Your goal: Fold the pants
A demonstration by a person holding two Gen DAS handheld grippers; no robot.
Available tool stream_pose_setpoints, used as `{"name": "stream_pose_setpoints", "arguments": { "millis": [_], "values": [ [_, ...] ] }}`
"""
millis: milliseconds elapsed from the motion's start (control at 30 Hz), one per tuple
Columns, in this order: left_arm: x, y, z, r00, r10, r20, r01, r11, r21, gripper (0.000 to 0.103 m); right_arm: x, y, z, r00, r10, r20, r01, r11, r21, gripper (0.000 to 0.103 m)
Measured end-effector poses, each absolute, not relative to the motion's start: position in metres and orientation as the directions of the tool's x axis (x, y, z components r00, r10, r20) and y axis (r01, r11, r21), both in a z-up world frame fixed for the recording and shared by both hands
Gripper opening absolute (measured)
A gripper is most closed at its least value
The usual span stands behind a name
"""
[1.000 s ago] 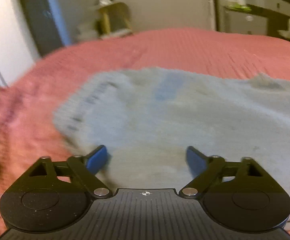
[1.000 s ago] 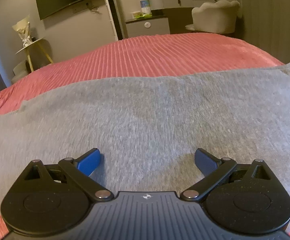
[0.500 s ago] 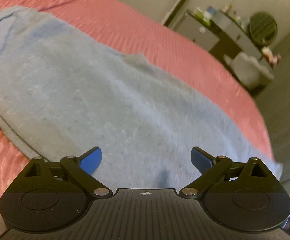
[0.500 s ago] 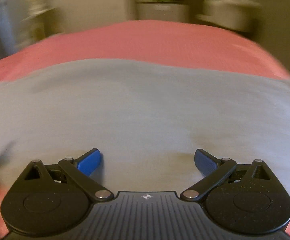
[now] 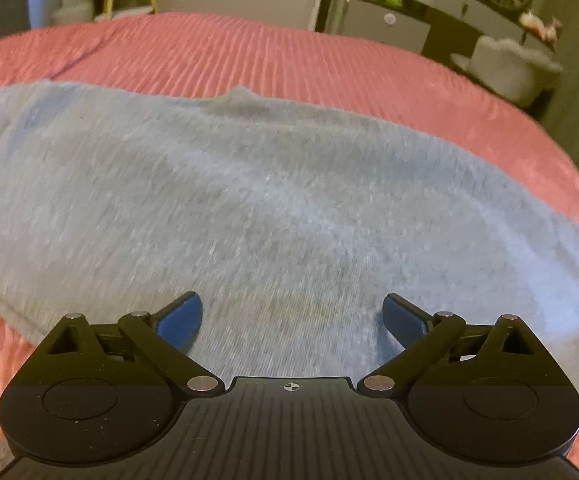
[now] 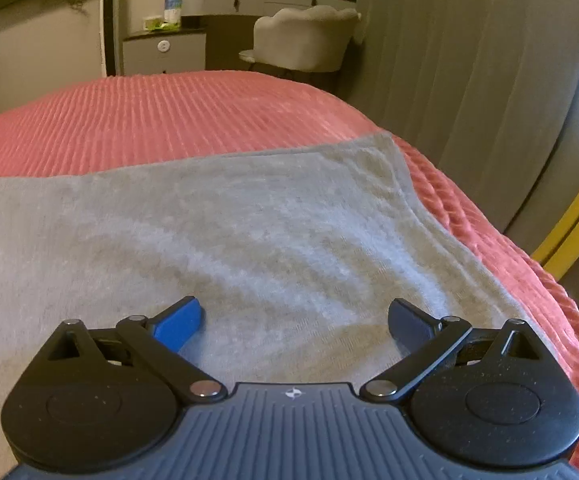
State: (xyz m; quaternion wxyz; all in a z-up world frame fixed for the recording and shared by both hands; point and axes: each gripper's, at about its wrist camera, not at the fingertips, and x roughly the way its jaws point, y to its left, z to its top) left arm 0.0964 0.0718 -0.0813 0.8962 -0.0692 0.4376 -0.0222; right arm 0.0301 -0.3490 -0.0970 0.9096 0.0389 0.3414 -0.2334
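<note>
Bedroom scene: a bed (image 6: 217, 116) with a ribbed pink cover carries the grey pants (image 5: 273, 208), which lie flat and lengthwise across it. Nearest, the left claw (image 5: 292, 316) hovers over the middle of the cloth, its jaws spread wide and empty. The right claw (image 6: 294, 320), equally wide and empty, hovers near the right-hand end, where a stitched hem (image 6: 417, 200) meets the cover. Soft, light knit of this kind will likely sag and drag on the ribbed cover; the hem corners and the left end seem the surest holds. Far beyond stand a dresser (image 6: 249, 0) and chair (image 6: 301, 36); no containers matter here.
</note>
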Motion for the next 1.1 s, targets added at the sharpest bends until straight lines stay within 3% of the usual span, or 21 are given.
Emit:
{"name": "stream_pose_setpoints", "arguments": {
  "millis": [233,367,600,667,733,800,867,967,1100],
  "values": [
    [0.093,0.069,-0.082,0.614,-0.091,-0.784,-0.017,0.992,-0.128,0.100,0.032,-0.329,-0.088,0.623,-0.383,-0.683,0.487,0.872,-0.045,0.100],
    [0.095,0.065,-0.084,0.607,-0.065,-0.792,-0.012,0.996,-0.092,0.100,0.038,-0.287,-0.081,0.614,-0.258,-0.746,0.393,0.920,0.005,0.100],
    [0.087,0.075,-0.079,0.592,-0.105,-0.799,-0.026,0.989,-0.149,0.100,0.043,-0.251,-0.083,0.645,-0.208,-0.735,0.199,0.975,-0.101,0.100],
    [0.084,0.079,-0.077,0.589,-0.122,-0.799,-0.032,0.984,-0.173,0.100,0.041,-0.275,-0.084,0.629,-0.257,-0.734,0.261,0.959,-0.113,0.100],
    [0.083,0.081,-0.077,0.588,-0.131,-0.798,-0.035,0.982,-0.187,0.100,0.031,-0.314,-0.082,0.568,-0.409,-0.715,0.437,0.885,-0.160,0.100],
    [0.084,0.080,-0.078,0.584,-0.130,-0.801,-0.038,0.982,-0.187,0.101,0.007,-0.354,-0.073,0.536,-0.459,-0.709,0.586,0.806,-0.078,0.100],
    [0.087,0.077,-0.080,0.580,-0.119,-0.806,-0.034,0.985,-0.169,0.101,-0.031,-0.391,-0.066,0.580,-0.428,-0.692,0.678,0.725,0.120,0.100],
    [0.092,0.070,-0.083,0.581,-0.093,-0.808,-0.019,0.992,-0.128,0.101,-0.084,-0.430,-0.072,0.699,-0.289,-0.654,0.664,0.603,0.443,0.100],
    [0.094,0.065,-0.086,0.579,-0.076,-0.812,-0.006,0.995,-0.097,0.102,-0.116,-0.441,-0.091,0.799,-0.178,-0.575,0.574,0.514,0.638,0.100]
  ]
}}
